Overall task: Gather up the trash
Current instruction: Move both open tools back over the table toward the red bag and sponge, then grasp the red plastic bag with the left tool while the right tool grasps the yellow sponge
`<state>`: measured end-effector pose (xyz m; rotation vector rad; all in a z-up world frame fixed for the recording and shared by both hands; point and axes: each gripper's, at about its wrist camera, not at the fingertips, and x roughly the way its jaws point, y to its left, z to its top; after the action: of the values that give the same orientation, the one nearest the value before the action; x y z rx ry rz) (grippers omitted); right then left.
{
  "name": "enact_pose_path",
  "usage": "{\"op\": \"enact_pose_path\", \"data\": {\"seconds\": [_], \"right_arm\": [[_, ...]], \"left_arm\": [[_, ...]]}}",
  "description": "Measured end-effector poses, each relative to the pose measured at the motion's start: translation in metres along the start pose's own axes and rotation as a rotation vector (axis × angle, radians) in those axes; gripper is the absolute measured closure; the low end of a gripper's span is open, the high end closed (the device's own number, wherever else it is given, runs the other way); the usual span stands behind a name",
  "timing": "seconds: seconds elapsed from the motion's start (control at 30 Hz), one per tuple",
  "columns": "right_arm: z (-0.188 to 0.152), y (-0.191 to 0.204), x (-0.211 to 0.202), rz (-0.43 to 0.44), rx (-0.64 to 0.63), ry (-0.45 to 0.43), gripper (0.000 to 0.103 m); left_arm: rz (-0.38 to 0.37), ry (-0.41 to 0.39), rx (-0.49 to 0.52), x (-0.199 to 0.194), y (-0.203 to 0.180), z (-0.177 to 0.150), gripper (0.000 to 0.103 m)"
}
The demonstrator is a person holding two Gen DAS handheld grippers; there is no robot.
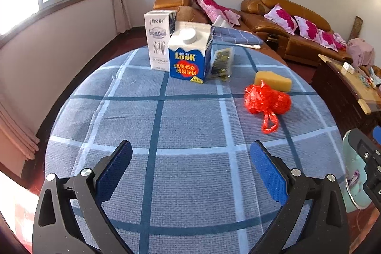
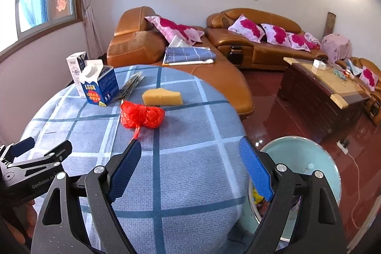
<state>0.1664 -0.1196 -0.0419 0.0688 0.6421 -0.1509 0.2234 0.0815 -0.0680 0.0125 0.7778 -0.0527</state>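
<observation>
The trash lies on the round table (image 1: 190, 182) under its checked cloth: a crumpled red bag (image 2: 142, 116) nearest the grippers, a yellow sponge (image 2: 162, 97) just behind it, then a blue carton (image 2: 98, 87) with a white cap, a dark foil packet (image 2: 132, 85) leaning beside that carton, and a white carton (image 2: 76, 66) at the far edge, touching the blue one. All five sit on the cloth, none held. The bin (image 2: 309, 158), pale green and round, stands on the floor just beside the table's near right edge, with some bright scraps visible inside, so I judge that part of the collecting is already done. The right gripper (image 2: 190, 168) hovers above the cloth between bag and bin, its blue pads spread wide with nothing between them; its left fingertip lines up just below the bag's trailing handle but does not touch it. The left gripper (image 1: 190, 168) is likewise wide open and empty over bare cloth, well short of the cartons. The step in hand looks like the reach for the next piece, most likely the red bag. That move calls for going forward and slightly left, lowering the pads round the bag's bulk, and closing firmly, since thin crumpled plastic may slip or spring open; the bin is then a short swing to the right.
</observation>
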Motion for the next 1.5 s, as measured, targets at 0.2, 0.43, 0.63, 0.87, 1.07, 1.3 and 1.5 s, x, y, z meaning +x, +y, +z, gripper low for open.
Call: {"op": "enact_pose_path", "data": {"seconds": [0.2,0.43,0.63,0.87,1.07,1.3,1.5], "right_arm": [[0.001,-0.001,0.011,-0.014,-0.016,0.012,0.020],[0.005,-0.011,0.024,-0.020,-0.004,0.022,0.021],[0.008,-0.020,0.037,-0.035,0.003,0.035,0.021],[0.013,-0.034,0.053,-0.050,0.022,0.049,0.021],[0.015,-0.048,0.064,-0.066,0.047,0.061,0.021],[0.014,-0.056,0.069,-0.074,0.060,0.074,0.021],[0.016,-0.053,0.073,-0.066,0.054,0.077,0.021]], "left_arm": [[-0.016,0.016,0.015,0.014,-0.008,0.006,0.006],[-0.043,-0.018,0.065,0.027,-0.036,0.027,0.007],[-0.061,-0.011,0.096,0.053,-0.065,0.049,0.008],[-0.072,0.017,0.123,0.081,-0.094,0.060,0.008],[-0.091,0.055,0.124,0.103,-0.108,0.061,0.022],[-0.145,0.108,0.117,0.123,-0.113,0.058,0.062],[-0.183,0.109,0.108,0.119,-0.107,0.055,0.080]]}}
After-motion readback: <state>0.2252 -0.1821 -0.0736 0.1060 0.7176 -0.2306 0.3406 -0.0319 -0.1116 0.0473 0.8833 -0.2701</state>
